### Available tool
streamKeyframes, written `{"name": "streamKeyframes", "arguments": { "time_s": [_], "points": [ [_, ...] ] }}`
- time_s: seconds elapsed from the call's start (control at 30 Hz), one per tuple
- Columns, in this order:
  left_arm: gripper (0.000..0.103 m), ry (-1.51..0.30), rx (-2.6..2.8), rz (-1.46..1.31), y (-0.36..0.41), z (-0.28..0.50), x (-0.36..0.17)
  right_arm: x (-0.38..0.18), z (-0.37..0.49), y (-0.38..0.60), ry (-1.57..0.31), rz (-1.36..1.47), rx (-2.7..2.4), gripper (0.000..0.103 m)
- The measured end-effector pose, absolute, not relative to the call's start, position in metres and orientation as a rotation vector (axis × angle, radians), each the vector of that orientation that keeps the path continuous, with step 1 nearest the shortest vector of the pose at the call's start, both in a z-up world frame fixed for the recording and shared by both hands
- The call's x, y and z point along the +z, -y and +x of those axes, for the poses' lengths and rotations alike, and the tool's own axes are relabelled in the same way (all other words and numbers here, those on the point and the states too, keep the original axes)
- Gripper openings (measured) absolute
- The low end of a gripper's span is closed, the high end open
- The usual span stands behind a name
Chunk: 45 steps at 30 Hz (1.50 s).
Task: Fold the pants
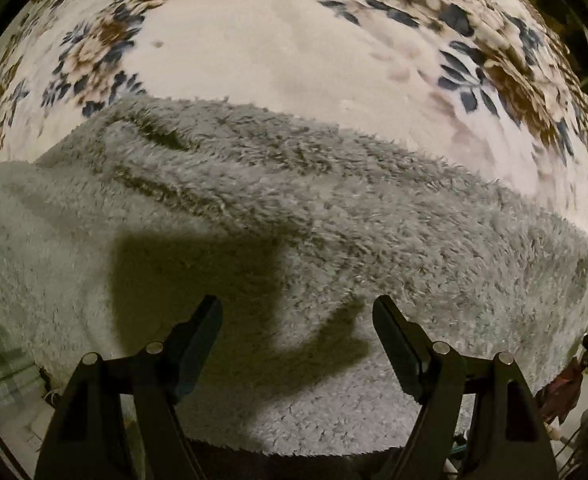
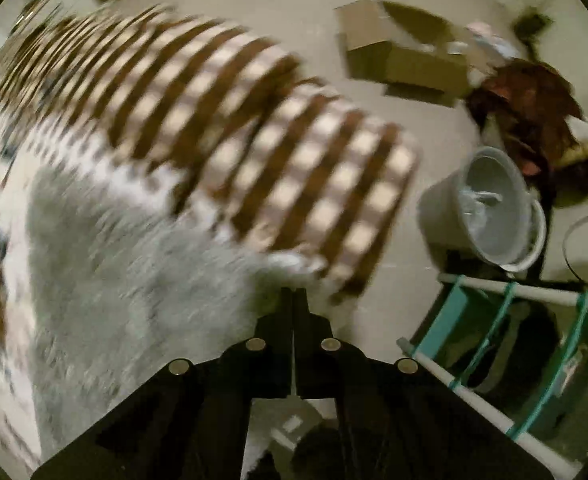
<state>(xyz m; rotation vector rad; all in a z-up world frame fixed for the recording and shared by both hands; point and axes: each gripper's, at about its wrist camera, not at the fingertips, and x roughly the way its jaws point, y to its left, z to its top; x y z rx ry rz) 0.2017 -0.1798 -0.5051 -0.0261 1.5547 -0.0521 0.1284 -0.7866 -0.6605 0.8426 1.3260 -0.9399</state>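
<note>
Two handheld grippers work over grey fleecy pants spread on a floral blanket. The left gripper hovers just above the pants with its jaws spread wide, holding nothing and casting a dark shadow on the fleece. The right gripper has its jaws pressed together, pinching an edge of the pants beside the blanket's checked border. Beyond that border a grey bucket and a cardboard box sit on the floor
</note>
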Motion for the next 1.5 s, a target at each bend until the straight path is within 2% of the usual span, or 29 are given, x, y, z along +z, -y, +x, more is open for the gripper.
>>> {"name": "streamKeyframes", "arguments": {
  "time_s": [0.07, 0.13, 0.2, 0.23, 0.37, 0.43, 0.47, 0.63, 0.67, 0.7, 0.77, 0.93, 1.0, 1.1, 1.23, 1.33, 1.4, 1.43, 1.47, 1.5],
  "points": [
    [0.076, -1.543, -0.052, -0.022, 0.190, 0.209, -0.504, -0.650, 0.131, 0.790, -1.297, 0.870, -0.905, 0.002],
    [0.076, -1.527, -0.055, -0.008, 0.204, 0.218, -0.505, -0.635, 0.144, 0.788, -1.239, 0.935, -0.786, 0.010],
    [0.076, -1.519, -0.059, 0.002, 0.211, 0.222, -0.504, -0.620, 0.169, 0.780, -1.204, 0.919, -0.666, 0.053],
    [0.076, -1.520, -0.058, 0.002, 0.215, 0.226, -0.504, -0.616, 0.183, 0.777, -1.196, 0.890, -0.633, 0.056],
    [0.076, -1.513, -0.058, -0.006, 0.230, 0.239, -0.510, -0.630, 0.234, 0.774, -1.245, 0.763, -0.598, 0.055],
    [0.076, -1.499, -0.064, 0.001, 0.238, 0.244, -0.512, -0.642, 0.255, 0.760, -1.338, 0.630, -0.613, 0.010],
    [0.076, -1.495, -0.066, 0.005, 0.244, 0.251, -0.511, -0.646, 0.260, 0.755, -1.362, 0.547, -0.629, 0.008],
    [0.076, -1.497, -0.082, 0.031, 0.248, 0.251, -0.516, -0.629, 0.253, 0.773, -1.224, 0.544, -0.729, 0.008],
    [0.076, -1.499, -0.085, 0.039, 0.250, 0.250, -0.517, -0.632, 0.247, 0.782, -1.206, 0.640, -0.694, 0.013],
    [0.076, -1.505, -0.089, 0.043, 0.250, 0.248, -0.519, -0.634, 0.245, 0.787, -1.206, 0.713, -0.653, 0.030],
    [0.076, -1.515, -0.094, 0.039, 0.251, 0.245, -0.522, -0.633, 0.227, 0.793, -1.188, 0.849, -0.569, 0.053],
    [0.076, -1.582, -0.128, 0.001, 0.243, 0.221, -0.542, -0.605, 0.133, 0.791, -1.075, 0.953, -0.688, 0.053],
    [0.076, -1.644, -0.137, -0.017, 0.242, 0.215, -0.561, -0.622, 0.098, 0.781, -1.098, 0.998, -0.690, 0.053],
    [0.084, -1.617, -0.156, 0.030, 0.246, 0.215, -0.579, -0.670, 0.064, 0.767, -1.103, 1.167, -0.617, 0.053],
    [0.094, -1.612, -0.184, 0.084, 0.259, 0.218, -0.585, -0.700, 0.043, 0.755, -0.990, 1.263, -0.672, 0.053],
    [0.095, -1.633, -0.184, 0.087, 0.266, 0.226, -0.586, -0.684, 0.037, 0.752, -0.842, 1.220, -0.720, 0.054],
    [0.095, -1.644, -0.184, 0.096, 0.269, 0.233, -0.587, -0.689, 0.048, 0.758, -0.879, 1.196, -0.735, 0.053],
    [0.095, -1.645, -0.184, 0.100, 0.270, 0.234, -0.586, -0.696, 0.053, 0.760, -0.905, 1.202, -0.728, 0.050],
    [0.095, -1.645, -0.183, 0.102, 0.277, 0.249, -0.585, -0.701, 0.063, 0.759, -0.927, 1.193, -0.740, 0.024],
    [0.095, -1.643, -0.184, 0.105, 0.285, 0.257, -0.580, -0.699, 0.069, 0.757, -0.920, 1.155, -0.747, 0.012]
  ]
}}
